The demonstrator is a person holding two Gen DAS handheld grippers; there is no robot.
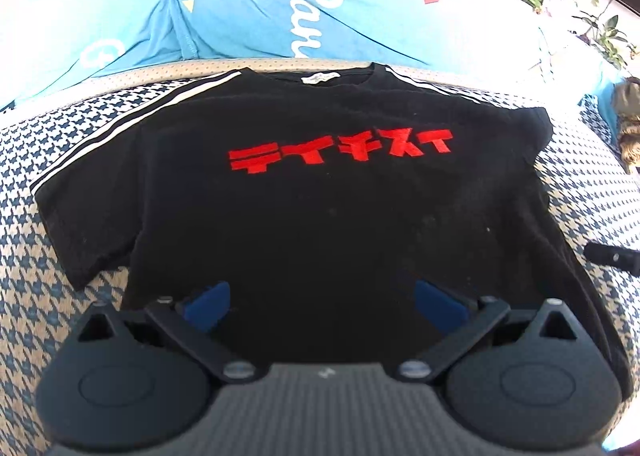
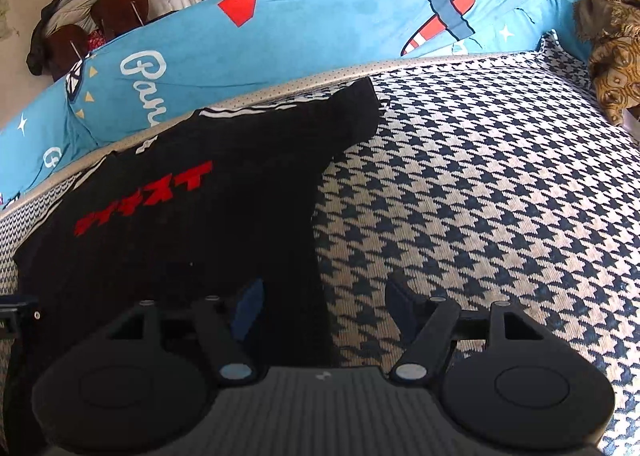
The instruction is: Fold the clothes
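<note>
Shirt: a black T-shirt (image 1: 320, 196) lies spread flat, front up, on the houndstooth cover (image 2: 480, 176), collar at the far side, hem at the near side.
Print: red lettering (image 1: 340, 150) across the chest; white stripes (image 1: 132, 120) run along the shoulders and sleeves.
Left gripper (image 1: 322, 298): jaws spread wide above the shirt's near hem, nothing between the blue pads.
Right gripper (image 2: 324, 300): jaws apart over the shirt's right edge, left pad over black cloth, right pad over the cover; gripping nothing.
Behind: a blue cushion (image 2: 320, 28) with white script and a plane print along the far side.
Far right: a brown patterned cloth (image 2: 616, 56).
</note>
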